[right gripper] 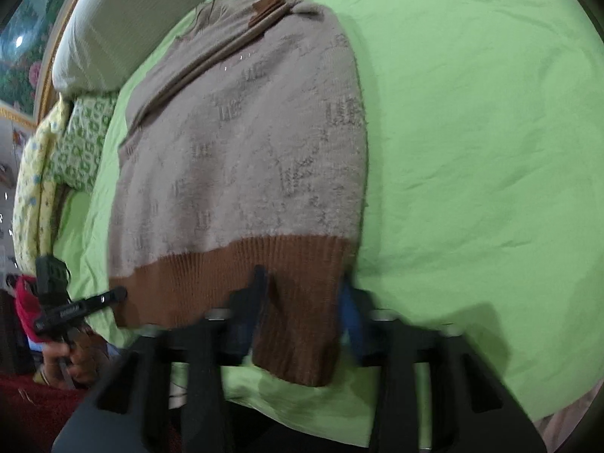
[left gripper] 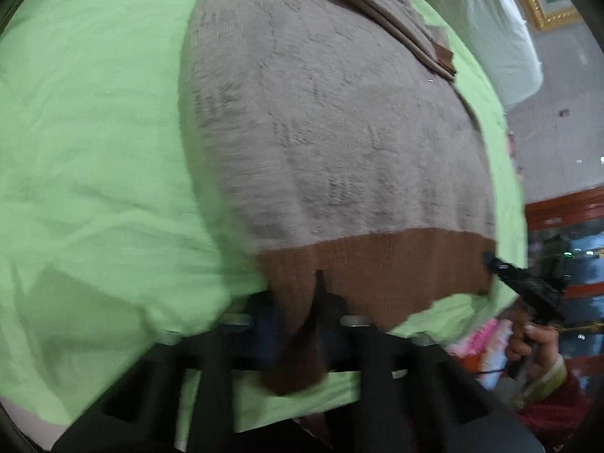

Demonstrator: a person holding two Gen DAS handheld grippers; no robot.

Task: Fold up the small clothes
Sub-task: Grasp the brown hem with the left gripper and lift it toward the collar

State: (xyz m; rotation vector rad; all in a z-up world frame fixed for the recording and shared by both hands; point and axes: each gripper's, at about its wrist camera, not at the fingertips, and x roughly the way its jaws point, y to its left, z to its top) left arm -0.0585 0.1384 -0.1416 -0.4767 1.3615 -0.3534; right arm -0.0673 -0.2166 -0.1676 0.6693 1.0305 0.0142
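The left gripper (left gripper: 321,290) has its jaws clamped together on the brown ribbed hem band (left gripper: 377,264) of the beige knitted sweater (left gripper: 332,132), a pinch of rib bunched and hanging between them. The right gripper (right gripper: 264,294) is likewise closed on the same hem band (right gripper: 234,275), nearer the other bottom corner, with a flap of rib drooping below its jaws. The sweater (right gripper: 241,143) lies spread flat on the light green bed sheet (right gripper: 472,132), its sleeves folded across the upper body, collar end towards the white headboard (right gripper: 113,34) and patterned pillows (right gripper: 79,143). Judging by this, the bottom-to-top fold is starting: both corners are gripped. Next, both hands likely need to lift together and carry the hem evenly towards the collar, keeping it taut and level.
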